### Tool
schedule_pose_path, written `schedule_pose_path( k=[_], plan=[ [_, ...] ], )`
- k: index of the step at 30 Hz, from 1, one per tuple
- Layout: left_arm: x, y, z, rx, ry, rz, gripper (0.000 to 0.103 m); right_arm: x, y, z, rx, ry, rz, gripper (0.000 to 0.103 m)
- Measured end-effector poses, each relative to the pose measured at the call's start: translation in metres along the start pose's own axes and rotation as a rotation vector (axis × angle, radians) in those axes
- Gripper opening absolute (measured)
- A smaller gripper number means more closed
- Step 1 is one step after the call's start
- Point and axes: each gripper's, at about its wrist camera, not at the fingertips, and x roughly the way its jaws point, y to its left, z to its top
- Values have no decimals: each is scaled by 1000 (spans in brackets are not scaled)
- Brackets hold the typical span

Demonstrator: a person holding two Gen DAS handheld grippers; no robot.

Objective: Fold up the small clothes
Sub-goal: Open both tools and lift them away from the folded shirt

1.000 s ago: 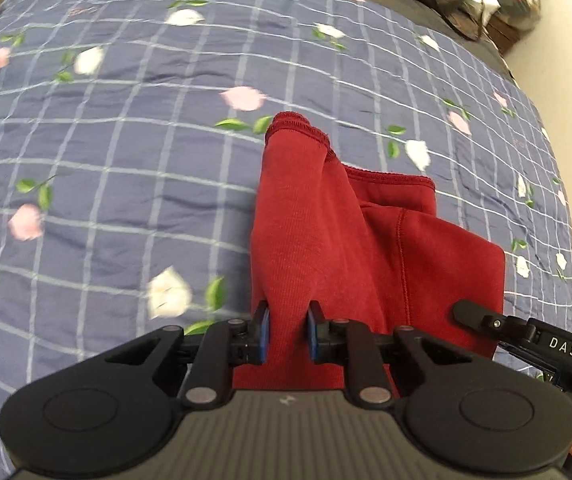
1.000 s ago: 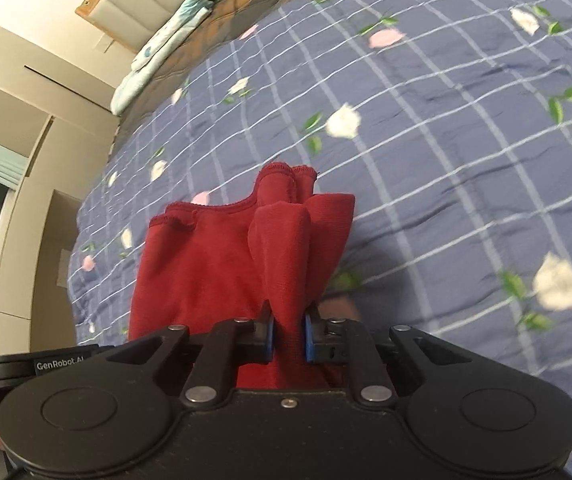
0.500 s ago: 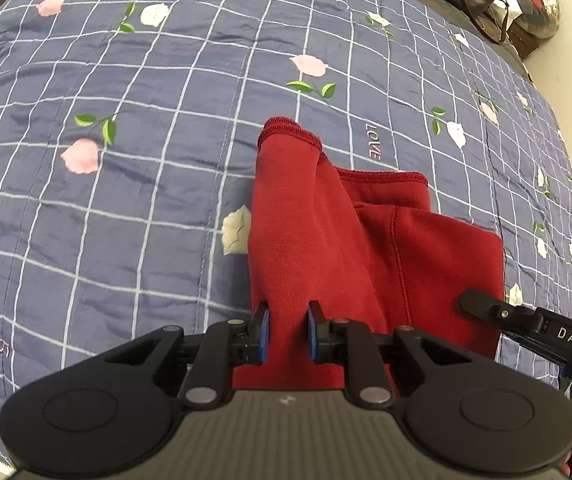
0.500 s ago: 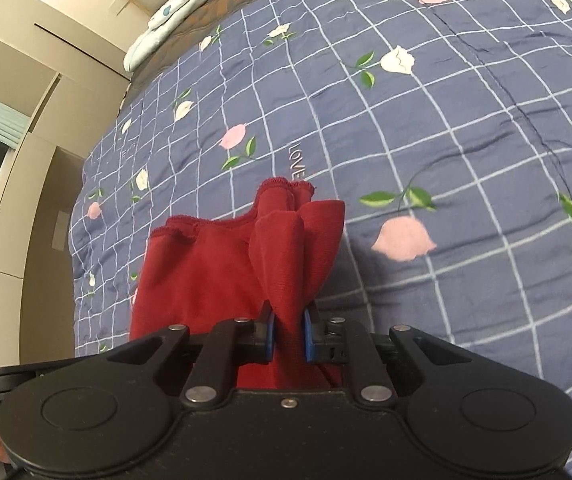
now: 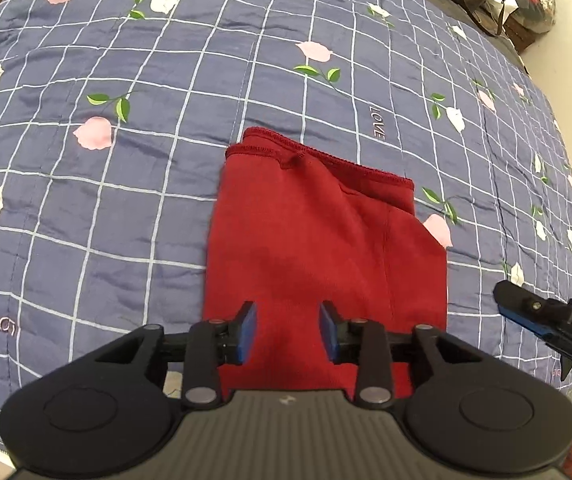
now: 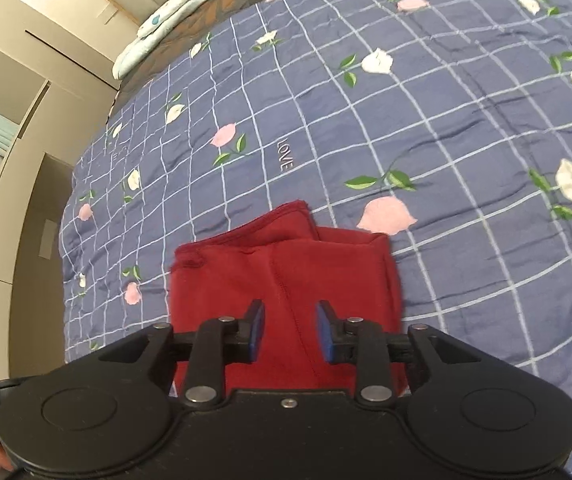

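The red garment (image 5: pixel 321 248) lies folded flat on the bed (image 5: pixel 126 200), both grippers (image 5: pixel 287 332) (image 6: pixel 290 330) have just opened their jaws off it, so this fold seems done.

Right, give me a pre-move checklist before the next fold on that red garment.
1. Left tongs released: ok, jaws have just been opening, pads apart and clear of the cloth.
2. Right tongs released: ok, also just been opening, nothing pinched.
3. Red garment lying flat on the quilt: ok, folded over, no part lifted.
4. Far edges lined up: not ok, one hem layer pokes past the other.
5. Near edge of the garment: cannot tell, hidden under the tongs' bodies.
6. Quilt around the garment free of other items: ok.
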Motion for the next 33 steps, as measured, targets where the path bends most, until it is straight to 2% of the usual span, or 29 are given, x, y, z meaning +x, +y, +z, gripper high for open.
schedule_pose_path(
  k=[2, 3, 5, 8, 11, 14, 16, 20, 25, 29, 33],
  plan=[
    [-7, 0, -4, 8, -19, -5, 56, -8, 0, -3, -9, -20, -13, 37],
    [-12, -1, -6, 14, -29, -3, 59, -13, 1, -5, -17, -33, -18, 39],
    [-21, -3, -10, 33, -48, 1, 71, -21, 4, -10, -38, -57, -29, 49],
    [-38, -8, -15, 55, -90, 15, 83, -35, 10, -18, -66, -91, -46, 60],
    [-55, -11, -19, 78, -146, 26, 90, -48, 16, -26, -84, -122, -54, 69],
    [-73, -16, -24, 94, -216, 93, 99, -62, 24, -33, -115, -153, -52, 79],
    [-87, -18, -31, 101, -277, 119, 101, -71, 30, -35, -140, -174, -48, 83],
    [-108, -24, -46, 120, -349, 148, 102, -91, 38, -41, -174, -226, -45, 99],
    [-129, -30, -75, 134, -411, 151, 102, -115, 43, -51, -222, -286, -34, 102],
    [-143, -33, -107, 126, -448, 169, 102, -134, 42, -65, -262, -330, -20, 102],
    [-157, -35, -145, 111, -485, 153, 103, -156, 36, -83, -288, -360, -4, 102]
  ],
)
